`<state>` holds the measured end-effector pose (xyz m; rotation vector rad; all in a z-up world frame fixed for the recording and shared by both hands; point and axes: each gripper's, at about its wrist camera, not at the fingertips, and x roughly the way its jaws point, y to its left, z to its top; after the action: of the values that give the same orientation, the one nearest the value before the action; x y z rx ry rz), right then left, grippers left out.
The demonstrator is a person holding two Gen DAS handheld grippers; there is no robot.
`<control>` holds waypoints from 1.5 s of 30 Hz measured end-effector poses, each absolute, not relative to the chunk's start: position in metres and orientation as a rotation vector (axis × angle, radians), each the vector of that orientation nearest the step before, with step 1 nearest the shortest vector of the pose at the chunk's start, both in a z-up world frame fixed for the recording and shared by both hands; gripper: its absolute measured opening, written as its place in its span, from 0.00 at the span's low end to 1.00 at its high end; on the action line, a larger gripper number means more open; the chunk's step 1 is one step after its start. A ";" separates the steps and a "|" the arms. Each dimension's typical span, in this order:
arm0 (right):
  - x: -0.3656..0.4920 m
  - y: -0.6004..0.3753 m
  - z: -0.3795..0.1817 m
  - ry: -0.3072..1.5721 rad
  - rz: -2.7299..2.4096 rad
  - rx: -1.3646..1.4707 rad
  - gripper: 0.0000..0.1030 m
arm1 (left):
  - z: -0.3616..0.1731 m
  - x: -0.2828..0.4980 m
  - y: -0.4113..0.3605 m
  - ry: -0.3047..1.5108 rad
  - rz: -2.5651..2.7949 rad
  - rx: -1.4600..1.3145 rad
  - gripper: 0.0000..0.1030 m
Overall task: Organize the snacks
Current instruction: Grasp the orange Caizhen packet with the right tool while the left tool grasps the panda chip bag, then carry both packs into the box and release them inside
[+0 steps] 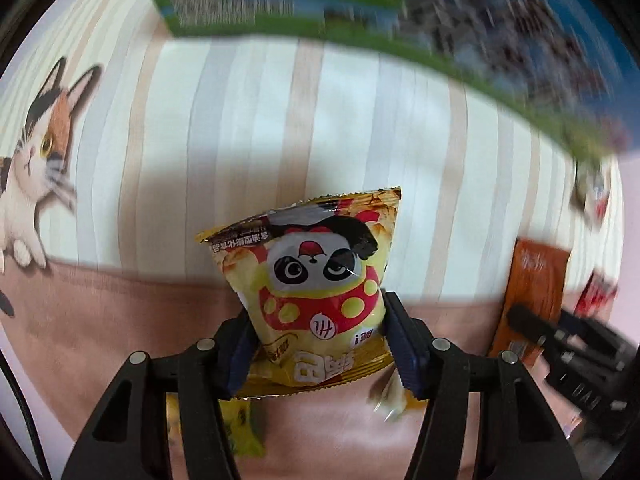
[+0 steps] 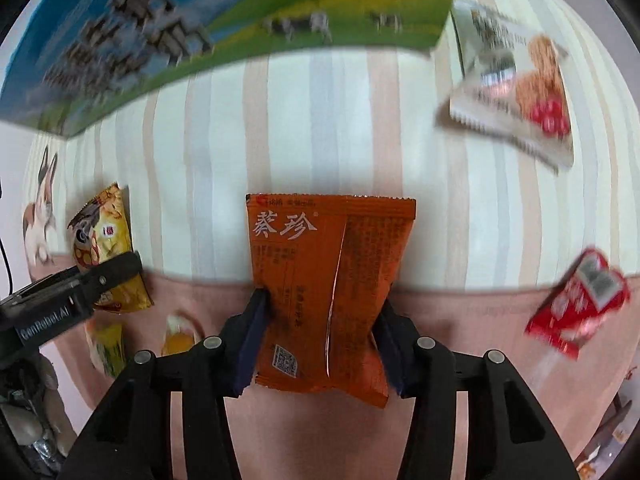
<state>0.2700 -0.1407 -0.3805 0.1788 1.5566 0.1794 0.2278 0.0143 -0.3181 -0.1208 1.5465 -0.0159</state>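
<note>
Snacks are getting sorted: left claw [image 1: 320,344] is gripping the panda bag [image 1: 316,280], right claw [image 2: 320,344] is squeezing the orange packet [image 2: 324,280]; the white packet [image 2: 512,92] and the red packet [image 2: 576,304] are still lying loose by the box [image 2: 240,20].

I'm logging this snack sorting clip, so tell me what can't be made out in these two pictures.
- Green and blue box: motion blur smears its printing in both views, and the frame's top edge cuts it off.
- Red packet: blurred in the right wrist view, label unreadable.
- Small yellow packets: the left gripper and its panda bag hide most of them.
- Orange packet: its lower sides sit behind the right gripper's jaws.
</note>
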 end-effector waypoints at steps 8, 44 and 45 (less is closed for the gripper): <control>0.255 -0.144 -0.396 1.608 0.163 0.292 0.59 | -0.343 0.224 0.017 1.601 -0.004 -0.152 0.56; 0.251 -0.151 -0.240 1.260 0.375 0.330 0.55 | -0.128 0.241 0.050 1.265 -0.199 -0.171 0.51; 0.260 -0.155 -0.223 1.229 0.385 0.338 0.55 | -0.114 0.250 0.050 1.245 -0.207 -0.161 0.51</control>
<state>0.2596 -0.1546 -0.2227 0.3383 1.2290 0.3852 0.2497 0.0504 -0.1136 -0.1610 1.2455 -0.2075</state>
